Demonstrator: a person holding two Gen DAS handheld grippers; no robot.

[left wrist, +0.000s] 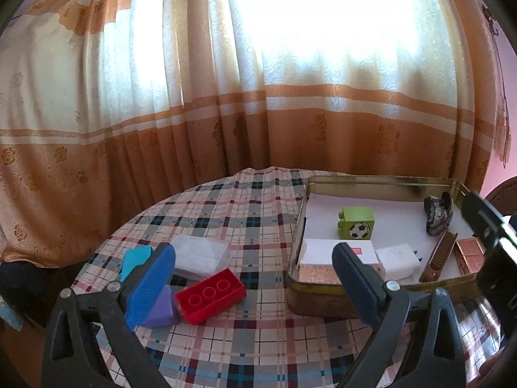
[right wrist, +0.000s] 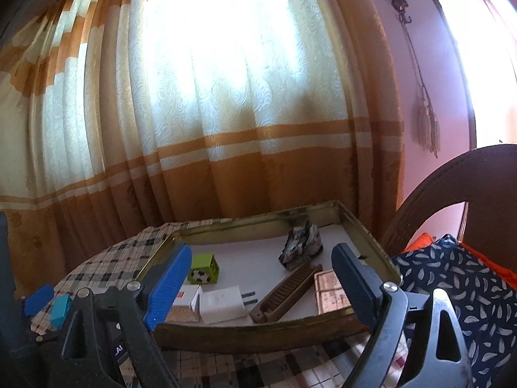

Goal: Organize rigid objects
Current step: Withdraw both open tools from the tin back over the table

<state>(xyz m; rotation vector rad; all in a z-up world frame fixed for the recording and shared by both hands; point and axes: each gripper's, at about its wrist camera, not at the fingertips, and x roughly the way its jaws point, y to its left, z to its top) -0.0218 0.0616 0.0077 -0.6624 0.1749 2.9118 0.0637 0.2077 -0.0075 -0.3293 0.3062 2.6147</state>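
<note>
A brass tin tray on the plaid table holds a green football cube, a white box, a white charger, a brown comb, a copper tile and a patterned stone. On the cloth left of it lie a red brick, a purple block, a clear box and a cyan piece. My left gripper is open and empty above the cloth. My right gripper is open and empty over the tray's near rim.
An orange and cream curtain hangs close behind the round table. A wooden chair back with a patterned cushion stands to the right of the table. The right gripper's body shows at the left view's right edge.
</note>
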